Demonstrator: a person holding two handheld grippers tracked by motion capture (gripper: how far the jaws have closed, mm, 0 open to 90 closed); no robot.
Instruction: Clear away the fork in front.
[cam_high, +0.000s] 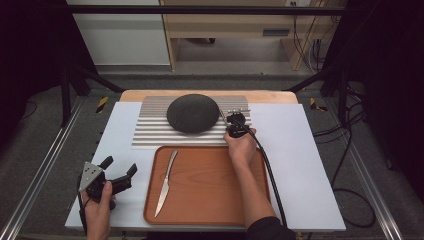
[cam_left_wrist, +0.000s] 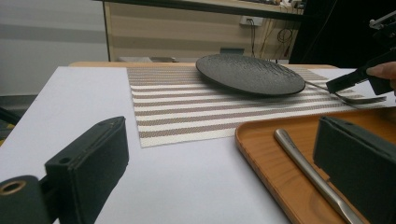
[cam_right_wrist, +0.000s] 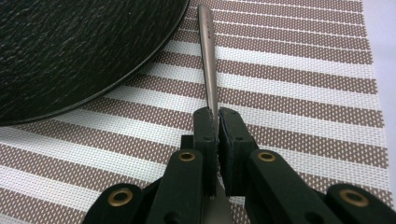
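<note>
The work in hand looked like laying a place setting, and it stood about half done. The black plate (cam_high: 193, 113) already sat on the striped placemat (cam_high: 155, 131) towards the far edge of the table (cam_high: 300, 165), and the right gripper (cam_high: 237, 121) was at the plate's right side with its jaws pinched tight on the handle of a fork (cam_right_wrist: 208, 65) — the steel shaft ran out between the pads across the mat's stripes, just beside the plate's rim without clearly touching it. In the left gripper view the fork's tines (cam_left_wrist: 369, 99) lay low over the mat, so it seemed down or nearly down in its place, though the grip had not been let go. What was left, by my reading, was to release the fork and then deal with the knife (cam_high: 166, 182), which lay untouched in the left part of the wooden tray (cam_high: 210, 200) at the near edge. The left gripper (cam_high: 117, 172) hung over the near left corner of the table — jaws wide apart, nothing between them, short of the tray.
</note>
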